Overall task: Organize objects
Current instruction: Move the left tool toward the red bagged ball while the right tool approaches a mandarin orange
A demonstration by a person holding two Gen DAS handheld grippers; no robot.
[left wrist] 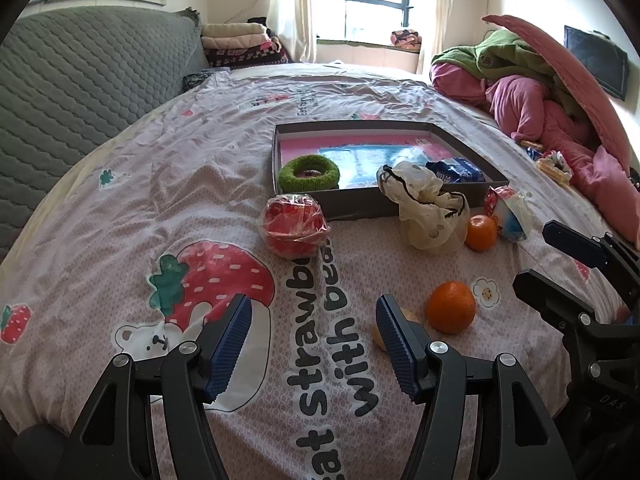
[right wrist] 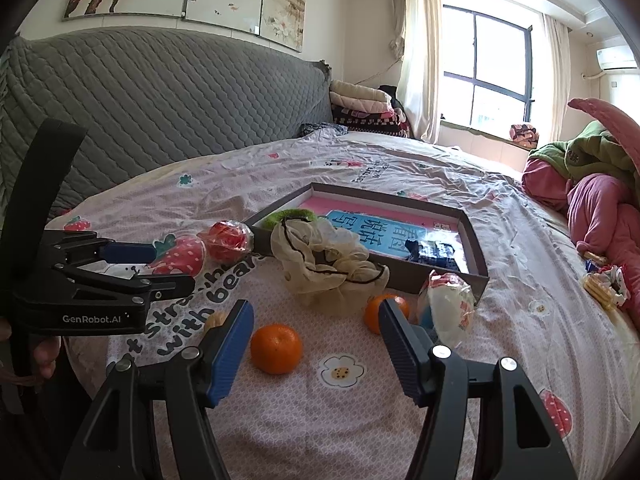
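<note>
Two tools above a strawberry-print bed (left wrist: 120,184) — left tool (left wrist: 314,344) and right tool (right wrist: 316,346) both parted wide, holding nothing; oranges (right wrist: 276,348), wrapped apple (left wrist: 294,226), shallow box (left wrist: 464,148) ahead.

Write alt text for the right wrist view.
The open, empty right gripper hovers over a strawberry-print bedsheet, with an orange just ahead between its fingers. Beyond lie a cream scrunchie and a shallow grey box; the left gripper enters from the left.

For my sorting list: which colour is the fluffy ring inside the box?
Green, with pink in its middle; the fluffy ring shows best in the left wrist view.
</note>
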